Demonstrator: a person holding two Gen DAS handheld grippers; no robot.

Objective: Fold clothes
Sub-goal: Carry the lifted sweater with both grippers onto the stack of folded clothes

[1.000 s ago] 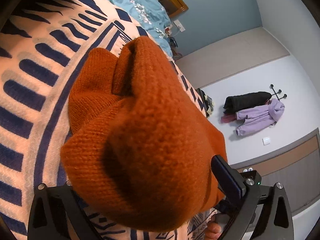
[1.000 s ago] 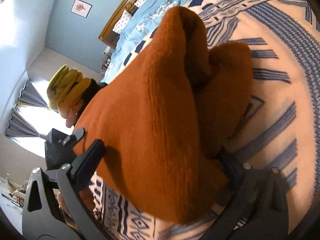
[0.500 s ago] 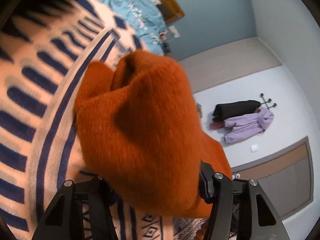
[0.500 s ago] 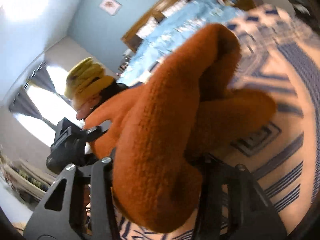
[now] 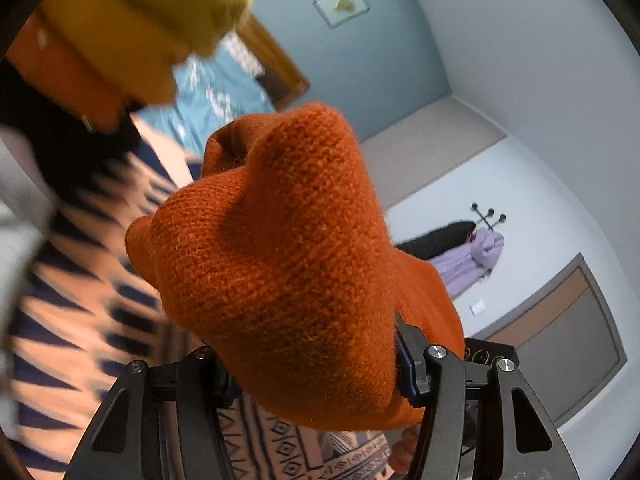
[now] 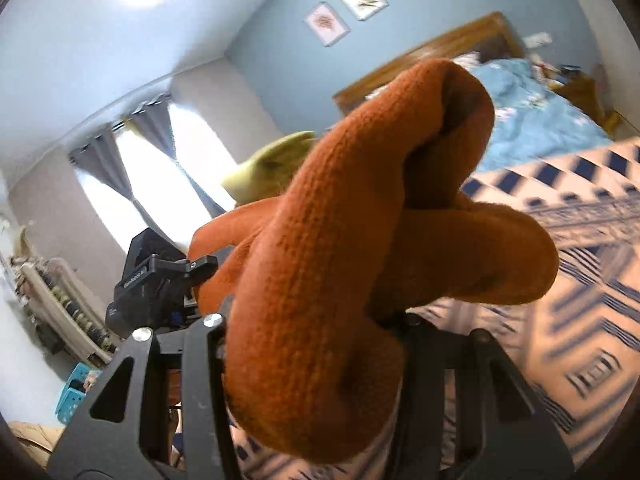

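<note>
Left wrist view: left gripper [image 5: 316, 376] and right gripper [image 6: 312, 364] each clamp a thick bunch of orange knit garment [image 5: 288, 264], raised above patterned bedspread [image 5: 80, 312]; keep both grips firm and level, spreading fabric taut

I note the orange sweater [image 5: 288, 272] is a coarse, matt knit with fuzzy loose fibres. Left gripper [image 5: 316, 376] and right gripper [image 6: 312, 344] frames look like matt black plastic with shiny metal screw heads. The bedspread [image 6: 580, 280] is soft patterned cloth, and the headboard [image 6: 432, 44] is smooth, slightly glossy wood.
</note>
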